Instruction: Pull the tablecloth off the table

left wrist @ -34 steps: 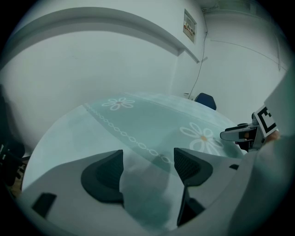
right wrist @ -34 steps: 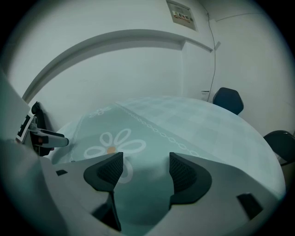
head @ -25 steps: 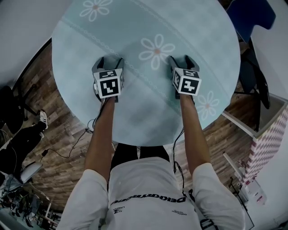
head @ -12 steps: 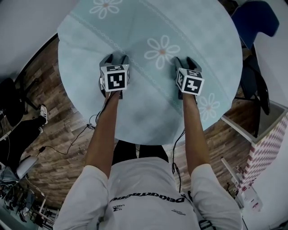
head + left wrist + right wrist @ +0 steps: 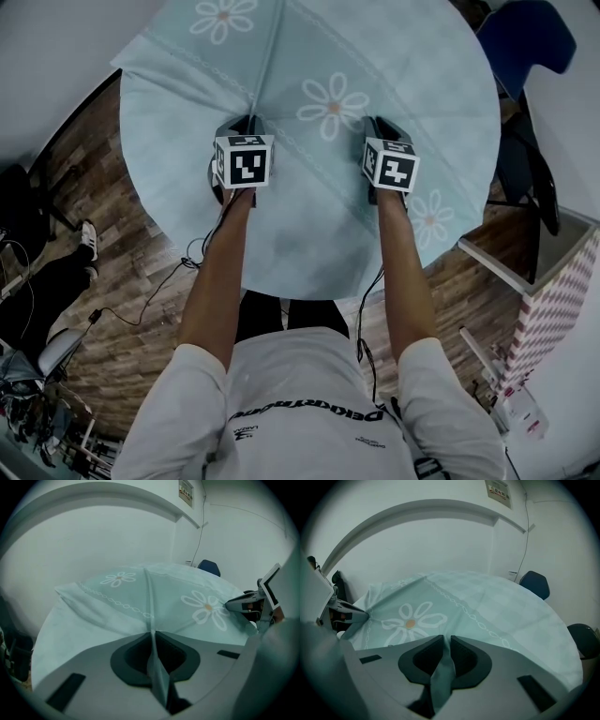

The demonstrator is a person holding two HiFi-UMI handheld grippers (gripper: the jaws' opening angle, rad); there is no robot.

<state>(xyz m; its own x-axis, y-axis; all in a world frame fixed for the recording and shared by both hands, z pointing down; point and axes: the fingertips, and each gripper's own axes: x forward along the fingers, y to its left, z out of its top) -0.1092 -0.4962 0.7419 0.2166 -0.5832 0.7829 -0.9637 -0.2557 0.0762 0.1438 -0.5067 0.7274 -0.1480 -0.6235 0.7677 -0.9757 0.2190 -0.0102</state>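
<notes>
Having just closed their jaws, the left gripper (image 5: 247,122) and right gripper (image 5: 380,124) each pinched a raised fold of the tablecloth (image 5: 319,47), which lay spread over the table, apparently gripping it side by side so one even pull could drag it off toward the person.

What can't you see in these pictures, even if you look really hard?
- Table: every view, fully covered by the tablecloth.
- Tablecloth's far edge: head view, cut off by the picture's top edge.
- Wall sign: left gripper view, print too small to read.
- Blue chair: head view, partly cut off by the top edge.
</notes>
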